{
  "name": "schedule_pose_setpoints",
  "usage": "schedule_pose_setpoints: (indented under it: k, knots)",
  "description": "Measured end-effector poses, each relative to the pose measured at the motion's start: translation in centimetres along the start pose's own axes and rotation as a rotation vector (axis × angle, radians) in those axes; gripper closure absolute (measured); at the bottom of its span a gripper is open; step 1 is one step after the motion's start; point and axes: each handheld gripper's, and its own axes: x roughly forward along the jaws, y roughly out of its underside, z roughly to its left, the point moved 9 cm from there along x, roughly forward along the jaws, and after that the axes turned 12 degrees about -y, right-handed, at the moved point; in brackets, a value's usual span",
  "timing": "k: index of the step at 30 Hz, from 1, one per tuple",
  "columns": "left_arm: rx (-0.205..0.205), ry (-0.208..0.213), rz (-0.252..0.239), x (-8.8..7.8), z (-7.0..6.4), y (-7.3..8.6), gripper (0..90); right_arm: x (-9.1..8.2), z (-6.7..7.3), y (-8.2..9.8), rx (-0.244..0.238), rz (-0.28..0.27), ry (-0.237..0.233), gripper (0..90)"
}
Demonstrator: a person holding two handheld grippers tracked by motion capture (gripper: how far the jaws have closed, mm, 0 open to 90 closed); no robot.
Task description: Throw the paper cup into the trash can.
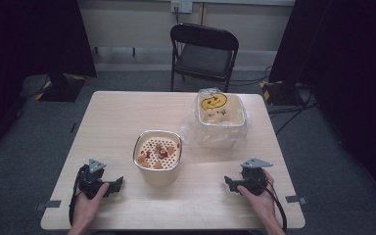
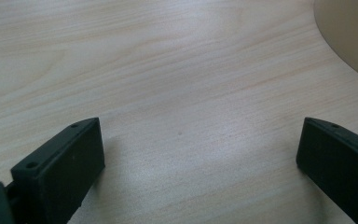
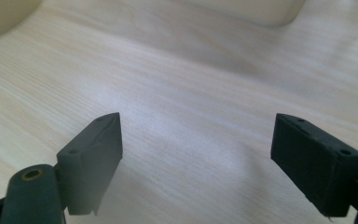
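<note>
Your left gripper rests released at the table's seven o'clock. At centre stands the bowl: cream, squarish, with a perforated insert holding red and orange pieces. Your right gripper, at five o'clock, gapes empty.

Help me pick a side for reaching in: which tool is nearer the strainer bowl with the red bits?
Left. The left tool sits just below-left of the strainer bowl; the right tool lies farther off, below-right.
</note>
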Motion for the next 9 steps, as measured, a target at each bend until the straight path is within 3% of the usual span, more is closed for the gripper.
schedule_pose_setpoints:
  k: [1,4,7,9]
  knots:
    - [-0.003,0.000,-0.001,0.01,-0.02,-0.01,0.3,0.33,0.13,0.22,0.008,0.009,-0.024,16.1]
    - [-0.003,0.002,-0.002,0.01,-0.05,0.00,0.3,0.82,0.12,0.49,0.017,0.008,-0.034,14.9]
    - [-0.002,0.001,-0.001,0.00,-0.03,0.00,0.3,1.08,-0.16,0.64,-0.034,-0.001,0.021,12.3]
    - [-0.002,0.002,-0.001,0.00,-0.03,0.01,0.2,1.16,-0.18,0.64,-0.036,-0.010,0.019,12.3]
